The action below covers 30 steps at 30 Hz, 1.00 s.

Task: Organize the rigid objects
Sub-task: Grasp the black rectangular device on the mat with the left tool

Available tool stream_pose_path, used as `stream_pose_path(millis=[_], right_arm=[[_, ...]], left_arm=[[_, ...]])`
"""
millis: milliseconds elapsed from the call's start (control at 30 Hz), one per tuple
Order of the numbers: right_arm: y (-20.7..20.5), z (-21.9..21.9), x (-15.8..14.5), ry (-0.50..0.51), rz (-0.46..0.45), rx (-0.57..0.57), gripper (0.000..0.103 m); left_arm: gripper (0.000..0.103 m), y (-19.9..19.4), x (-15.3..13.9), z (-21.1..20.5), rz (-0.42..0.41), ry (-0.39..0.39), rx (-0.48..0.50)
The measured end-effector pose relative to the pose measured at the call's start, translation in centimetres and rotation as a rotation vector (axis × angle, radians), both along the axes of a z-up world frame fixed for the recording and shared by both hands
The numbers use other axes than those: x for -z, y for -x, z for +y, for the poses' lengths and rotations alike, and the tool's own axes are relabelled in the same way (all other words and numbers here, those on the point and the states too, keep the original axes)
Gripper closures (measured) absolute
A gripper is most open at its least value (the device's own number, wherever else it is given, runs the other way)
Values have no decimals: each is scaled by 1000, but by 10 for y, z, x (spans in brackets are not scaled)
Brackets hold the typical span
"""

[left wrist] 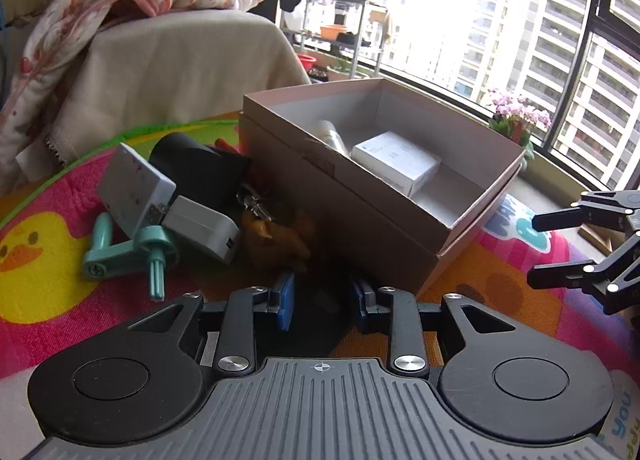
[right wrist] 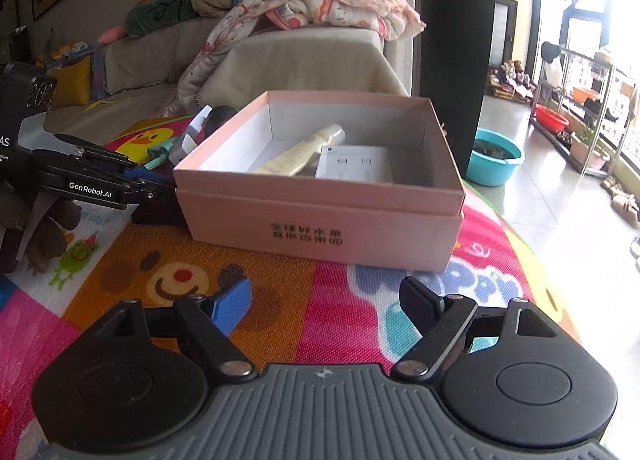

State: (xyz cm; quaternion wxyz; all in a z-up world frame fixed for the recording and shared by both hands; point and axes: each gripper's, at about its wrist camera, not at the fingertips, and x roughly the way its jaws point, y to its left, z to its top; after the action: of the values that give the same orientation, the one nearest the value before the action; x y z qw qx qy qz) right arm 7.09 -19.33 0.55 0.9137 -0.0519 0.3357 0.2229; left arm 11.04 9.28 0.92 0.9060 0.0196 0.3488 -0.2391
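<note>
Left of the pink box (left wrist: 360, 196), the loose pile waits on the play mat (left wrist: 60, 196), apparently unsorted: one teal crank (left wrist: 132, 250), two grey blocks (left wrist: 196, 226), one black cylinder (left wrist: 188, 168), one brown toy (left wrist: 276, 238). The box holds two things already, a cream tube (right wrist: 300, 154) and a white carton (left wrist: 396, 162), probably sorted. The left claw (left wrist: 322, 298) grips something dark beside the box, though I cannot tell what; the right claw (right wrist: 326, 300) hangs wide open and empty.
</note>
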Motion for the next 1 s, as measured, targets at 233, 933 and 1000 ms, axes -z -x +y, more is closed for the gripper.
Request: stream_pose_path(millis=[233, 933, 1000], right_arm=[[-2, -6, 14, -49, 45, 16, 20], [-2, -5, 15, -46, 48, 15, 18], [-2, -5, 16, -46, 48, 13, 18]], left_arm=[[69, 26, -4, -13, 4, -76, 159], [62, -34, 1, 21, 147, 111, 38], [62, -23, 1, 14, 137, 78, 77]])
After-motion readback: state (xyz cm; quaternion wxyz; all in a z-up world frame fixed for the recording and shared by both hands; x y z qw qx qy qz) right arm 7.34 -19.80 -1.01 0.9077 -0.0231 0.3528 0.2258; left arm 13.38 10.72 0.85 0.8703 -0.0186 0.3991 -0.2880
